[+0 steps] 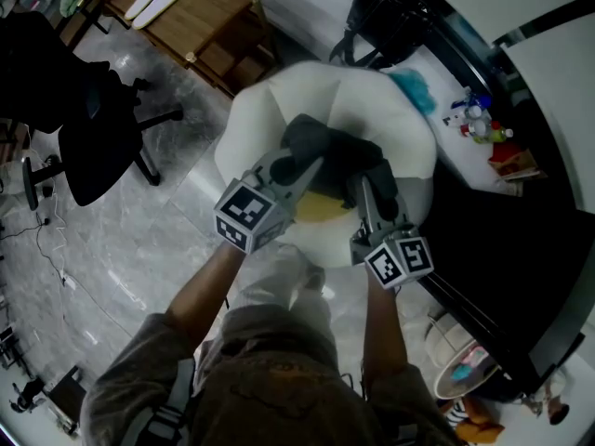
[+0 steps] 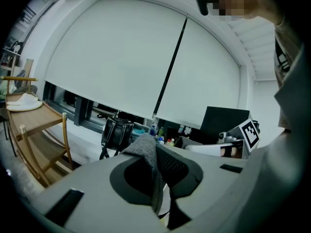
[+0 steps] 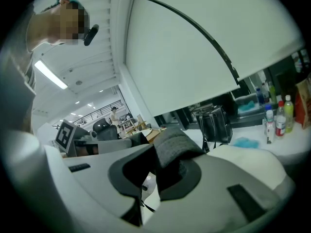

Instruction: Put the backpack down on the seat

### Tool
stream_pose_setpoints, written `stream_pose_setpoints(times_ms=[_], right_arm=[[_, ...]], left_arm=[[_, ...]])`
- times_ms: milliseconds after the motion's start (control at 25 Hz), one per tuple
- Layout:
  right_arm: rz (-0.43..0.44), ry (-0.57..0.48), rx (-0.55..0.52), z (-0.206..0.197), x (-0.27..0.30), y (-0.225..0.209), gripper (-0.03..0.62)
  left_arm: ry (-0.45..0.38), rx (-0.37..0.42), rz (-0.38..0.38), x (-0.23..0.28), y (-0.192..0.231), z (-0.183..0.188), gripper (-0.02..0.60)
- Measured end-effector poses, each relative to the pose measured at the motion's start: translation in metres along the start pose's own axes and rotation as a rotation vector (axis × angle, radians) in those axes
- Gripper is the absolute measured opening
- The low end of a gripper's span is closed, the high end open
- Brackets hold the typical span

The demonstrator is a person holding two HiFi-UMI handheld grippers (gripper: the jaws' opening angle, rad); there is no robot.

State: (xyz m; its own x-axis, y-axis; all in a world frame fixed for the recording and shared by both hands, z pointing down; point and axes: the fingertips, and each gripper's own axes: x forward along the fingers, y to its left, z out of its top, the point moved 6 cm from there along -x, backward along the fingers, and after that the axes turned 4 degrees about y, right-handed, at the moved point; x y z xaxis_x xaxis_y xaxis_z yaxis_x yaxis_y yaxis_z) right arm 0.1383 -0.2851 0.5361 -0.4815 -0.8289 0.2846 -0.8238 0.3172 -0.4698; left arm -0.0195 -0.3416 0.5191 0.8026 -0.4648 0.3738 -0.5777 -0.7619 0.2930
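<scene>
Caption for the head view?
Left gripper and right gripper, both shut on the grey backpack, hold it over the white seat.

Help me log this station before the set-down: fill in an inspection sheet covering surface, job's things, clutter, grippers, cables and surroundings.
Surface: white round seat, its middle covered by the bag.
Job's things: grey backpack held over the seat; whether it rests on it cannot be told.
Clutter: black handbag, blue cloth and bottles on the white ledge behind.
Grippers: left gripper and right gripper each shut on the backpack's grey padded fabric.
Cables: thin cable on the floor, at left.
Surroundings: black office chair, wooden rack, window blinds.
</scene>
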Motion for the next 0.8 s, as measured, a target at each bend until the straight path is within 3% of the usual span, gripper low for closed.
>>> stream_pose_setpoints(times_ms=[800], right_arm=[[-0.063,0.002,0.012,-0.034,0.029,-0.030,0.034]], left_arm=[[0.016,0.037,0.007,0.035,0.022,-0.032,0.028]])
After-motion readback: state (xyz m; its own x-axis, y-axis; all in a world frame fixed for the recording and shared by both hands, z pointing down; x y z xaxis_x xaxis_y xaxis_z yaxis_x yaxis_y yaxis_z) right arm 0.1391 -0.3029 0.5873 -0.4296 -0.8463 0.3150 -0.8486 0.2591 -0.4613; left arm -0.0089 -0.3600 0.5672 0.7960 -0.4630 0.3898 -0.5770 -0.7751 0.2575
